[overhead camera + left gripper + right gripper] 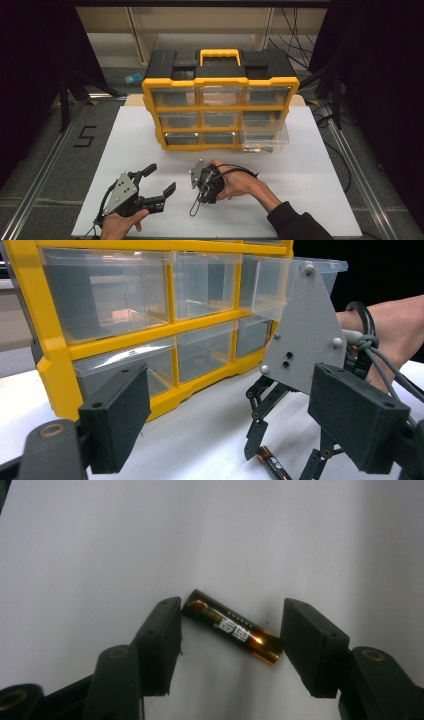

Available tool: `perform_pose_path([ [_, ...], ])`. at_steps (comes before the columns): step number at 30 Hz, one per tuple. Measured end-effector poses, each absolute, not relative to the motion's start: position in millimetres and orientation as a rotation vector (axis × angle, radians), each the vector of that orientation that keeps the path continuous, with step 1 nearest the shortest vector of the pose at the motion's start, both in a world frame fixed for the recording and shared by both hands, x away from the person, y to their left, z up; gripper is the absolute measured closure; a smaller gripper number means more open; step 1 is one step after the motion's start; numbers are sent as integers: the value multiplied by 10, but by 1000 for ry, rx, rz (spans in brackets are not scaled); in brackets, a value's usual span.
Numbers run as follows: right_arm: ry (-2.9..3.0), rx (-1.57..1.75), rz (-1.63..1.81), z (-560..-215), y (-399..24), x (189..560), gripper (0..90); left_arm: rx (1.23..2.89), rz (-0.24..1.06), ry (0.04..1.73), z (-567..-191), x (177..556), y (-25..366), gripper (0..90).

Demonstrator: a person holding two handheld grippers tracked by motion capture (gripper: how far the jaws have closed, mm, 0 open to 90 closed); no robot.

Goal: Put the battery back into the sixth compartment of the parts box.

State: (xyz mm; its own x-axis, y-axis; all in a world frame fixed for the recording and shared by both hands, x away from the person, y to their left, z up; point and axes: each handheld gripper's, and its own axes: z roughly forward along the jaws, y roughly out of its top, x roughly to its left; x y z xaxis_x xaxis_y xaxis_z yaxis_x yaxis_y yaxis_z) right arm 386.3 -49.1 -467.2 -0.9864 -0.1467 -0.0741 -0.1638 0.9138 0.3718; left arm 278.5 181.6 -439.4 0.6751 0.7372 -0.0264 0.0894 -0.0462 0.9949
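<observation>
In the lower centre of the high view the right gripper (199, 181) points down at the white table (310, 200), and the right gripper view shows why: its jaws stand half open on either side of a battery (232, 626) that lies flat on the table in the middle of that frame, each end of the battery close to a pad, so I judge that the gripper is set to close on it but does not hold it yet. The left gripper (161, 181), at the lower left of the high view, is wide open and holds nothing, probably waiting beside. In the lower right row of the yellow drawer organizer (220, 107), one clear drawer (264, 141) is pulled out, perhaps to receive the battery.
</observation>
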Motion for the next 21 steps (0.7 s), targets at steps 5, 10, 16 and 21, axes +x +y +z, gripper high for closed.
perform_pose_path([
  [5, 3057, -246, 597, -4670, -513, 3863, 534, 1551, 602, 704, -4393, 2785, 1817, 164],
  [10, 3074, -263, 593, -4665, -512, 3846, 620, 1550, 602, 705, -4393, 2785, 1817, 164],
  [16, 3086, -311, 578, -4657, -507, 3821, 730, 1550, 603, 706, -4394, 2785, 1816, 164],
  [21, 3117, -227, 524, -4637, -509, 3778, 767, 1551, 603, 706, -4393, 2786, 1818, 164],
])
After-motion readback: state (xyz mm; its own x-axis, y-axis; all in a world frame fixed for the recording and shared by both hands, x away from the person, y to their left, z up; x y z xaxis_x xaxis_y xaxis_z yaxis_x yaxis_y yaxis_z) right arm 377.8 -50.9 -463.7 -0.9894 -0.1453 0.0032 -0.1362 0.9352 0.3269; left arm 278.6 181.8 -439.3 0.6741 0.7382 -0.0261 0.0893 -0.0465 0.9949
